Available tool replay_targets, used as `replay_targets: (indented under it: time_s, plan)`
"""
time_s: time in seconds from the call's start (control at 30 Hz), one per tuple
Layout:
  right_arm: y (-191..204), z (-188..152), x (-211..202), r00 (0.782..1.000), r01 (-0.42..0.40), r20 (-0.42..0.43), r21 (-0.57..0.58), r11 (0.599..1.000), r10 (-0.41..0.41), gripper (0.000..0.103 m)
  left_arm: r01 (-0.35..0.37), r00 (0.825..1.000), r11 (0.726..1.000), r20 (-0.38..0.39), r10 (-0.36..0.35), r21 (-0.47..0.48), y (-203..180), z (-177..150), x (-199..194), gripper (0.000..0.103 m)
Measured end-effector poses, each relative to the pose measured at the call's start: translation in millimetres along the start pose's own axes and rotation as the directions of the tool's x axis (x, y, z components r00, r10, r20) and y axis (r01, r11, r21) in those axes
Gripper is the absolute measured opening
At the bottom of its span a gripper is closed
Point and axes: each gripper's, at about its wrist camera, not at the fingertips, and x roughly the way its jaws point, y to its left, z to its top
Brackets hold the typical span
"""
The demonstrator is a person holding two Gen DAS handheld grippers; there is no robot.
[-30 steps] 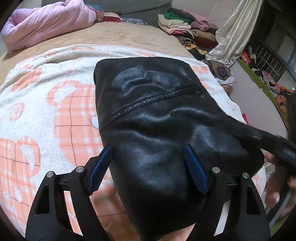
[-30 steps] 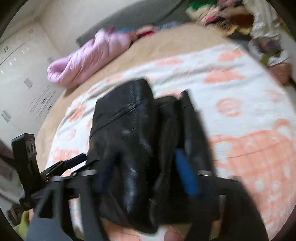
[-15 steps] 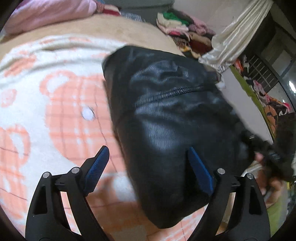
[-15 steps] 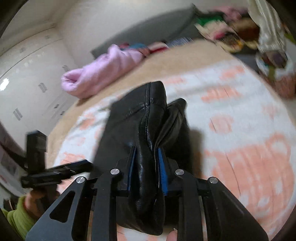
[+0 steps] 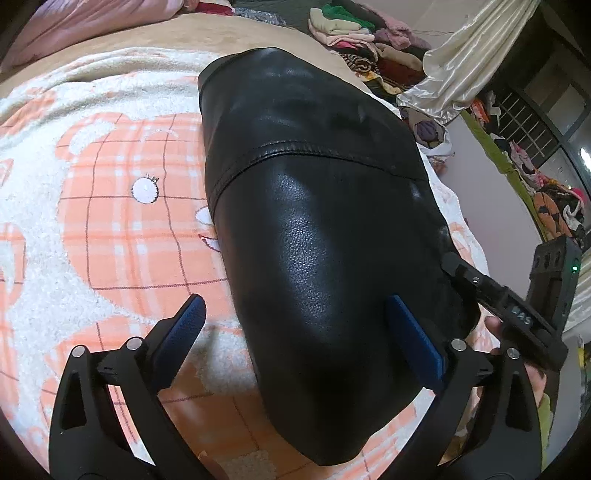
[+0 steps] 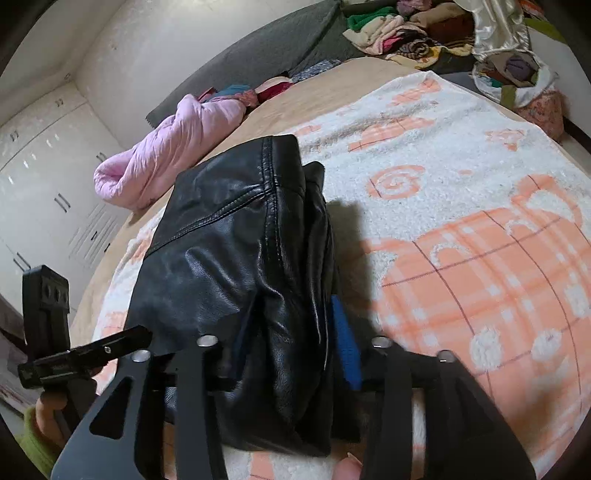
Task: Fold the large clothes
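A folded black leather garment [image 5: 317, 229] lies on the orange-and-white blanket [image 5: 110, 206] that covers the bed. My left gripper [image 5: 295, 328] hovers over the garment's near end. Its jaws are opening wide: the right pad [image 5: 413, 339] is above the leather, the left pad [image 5: 181, 332] above the blanket, and neither presses. In the right wrist view the garment [image 6: 229, 258] shows its stacked side edge. My right gripper [image 6: 291, 343] straddles that edge and its jaws are opening. The blue right pad [image 6: 345, 343] stands just beside the leather; the left pad is hidden behind it.
A pink quilt [image 6: 170, 151] lies at the far side of the bed. Piles of clothes [image 5: 354, 33] and a pale curtain [image 5: 461, 62] are beyond it. White wardrobes [image 6: 44, 177] line the wall. The other gripper [image 5: 506, 306] sits at the garment's right end.
The right gripper, shut on the garment's fold half a second ago, has spread its jaws and sunk with it onto the blanket. The left jaws have widened and come closer to the leather.
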Motion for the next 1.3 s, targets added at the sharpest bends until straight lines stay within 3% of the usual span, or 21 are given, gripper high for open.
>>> replay_targets:
  time_s: [0.13, 0.2, 0.37, 0.53, 0.63, 0.73, 1.07, 1.2, 1.27, 1.3]
  plan:
    - [0.1, -6.1, -9.0, 1.0, 0.013, 0.004, 0.004, 1.0, -0.013, 0.048, -0.002, 1.0, 1.0, -0.002, 0.002, 0.004, 0.3, 0.7, -0.5, 0.092]
    - [-0.5, -7.9, -11.8, 1.0, 0.007, -0.004, 0.015, 1.0, -0.007, 0.057, -0.005, 1.0, 1.0, 0.001, 0.005, 0.006, 0.1, 0.8, -0.7, 0.092]
    - [-12.9, -11.2, -10.3, 0.998, -0.03, -0.045, 0.076, 0.997, 0.033, 0.063, 0.009, 1.0, 1.0, -0.009, -0.009, 0.003, -2.0, 0.1, 0.6, 0.092]
    - [-19.3, -15.8, -5.9, 0.995, -0.057, -0.07, 0.117, 0.991, 0.066, 0.06, 0.021, 1.0, 1.0, -0.023, -0.021, 0.012, -2.2, -3.5, 1.8, 0.092]
    - [-28.6, -23.2, 1.1, 0.987, -0.115, -0.088, 0.2, 0.973, 0.134, 0.055, 0.027, 0.999, 1.0, -0.029, -0.027, 0.008, -1.8, -3.4, 4.0, 0.093]
    - [-27.7, -30.8, -0.8, 0.986, -0.135, -0.062, 0.228, 0.964, 0.152, 0.05, 0.045, 0.998, 0.999, -0.036, -0.046, -0.005, 1.5, -3.9, 6.0, 0.093]
    - [13.7, -65.1, -13.9, 0.995, -0.096, -0.007, 0.291, 0.952, 0.103, 0.047, 0.003, 1.0, 1.0, -0.007, -0.003, -0.001, 21.5, 4.1, -6.9, 0.093]
    - [26.0, -75.4, -11.4, 0.998, -0.055, 0.003, 0.253, 0.966, 0.056, 0.047, -0.007, 1.0, 1.0, -0.023, 0.007, 0.0, 23.9, -1.0, -4.0, 0.093]
    - [23.7, -72.3, -13.1, 0.998, -0.059, -0.004, 0.256, 0.965, 0.062, 0.052, -0.004, 1.0, 1.0, -0.023, 0.004, -0.001, 24.0, -2.6, -2.9, 0.093]
    - [21.8, -69.8, -13.6, 0.998, -0.063, -0.009, 0.261, 0.963, 0.067, 0.067, -0.006, 1.0, 1.0, -0.02, 0.006, 0.0, 24.9, -2.9, -3.5, 0.093]
